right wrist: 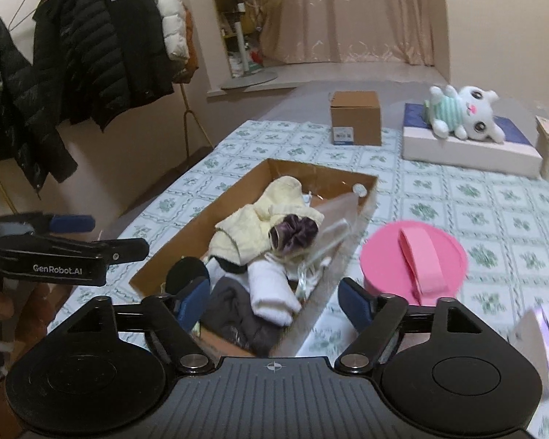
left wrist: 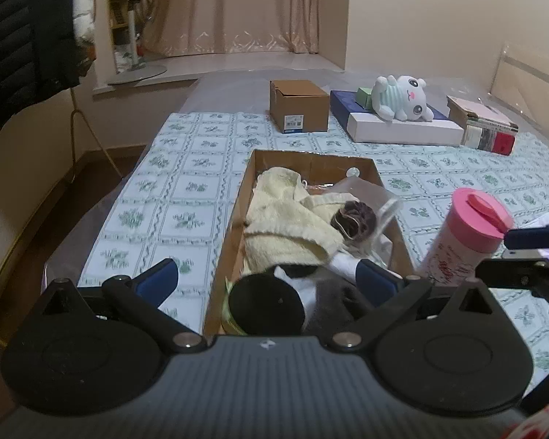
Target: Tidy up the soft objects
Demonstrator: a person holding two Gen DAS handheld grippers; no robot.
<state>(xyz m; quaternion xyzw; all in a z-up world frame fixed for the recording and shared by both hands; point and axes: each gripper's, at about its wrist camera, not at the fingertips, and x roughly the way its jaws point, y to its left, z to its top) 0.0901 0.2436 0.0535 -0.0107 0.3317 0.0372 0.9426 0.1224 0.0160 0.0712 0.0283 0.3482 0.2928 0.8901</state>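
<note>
Grippers both wide open, empty: left gripper [left wrist: 267, 274], right gripper [right wrist: 274, 296], above near end of cardboard box [right wrist: 366, 201] mid-bed. Towel [left wrist: 289, 219], scrunchie [right wrist: 292, 236], socks [right wrist: 271, 292] already inside. Plush toy [right wrist: 461, 113] on flat boxes at far edge looks next: needs long reach, soft body grab.

L gripper [left wrist: 267, 280] — jaws spread wide, nothing between the blue pads, both fingers angled fwd and down. In the right wrist view it shows at the left edge, side-on, black body w/ one blue-tipped finger [right wrist: 71, 222] pointing right; a person's hand [right wrist: 29, 307] wraps the handle below it, fingers curled, partly blurred.

R gripper [right wrist: 274, 300] — jaws apart too, pads clear of anything, tilted fwd and down. From the left wrist view only its front end shows at the right edge: blue pad [left wrist: 530, 237] above, black linkage under it.
</note>
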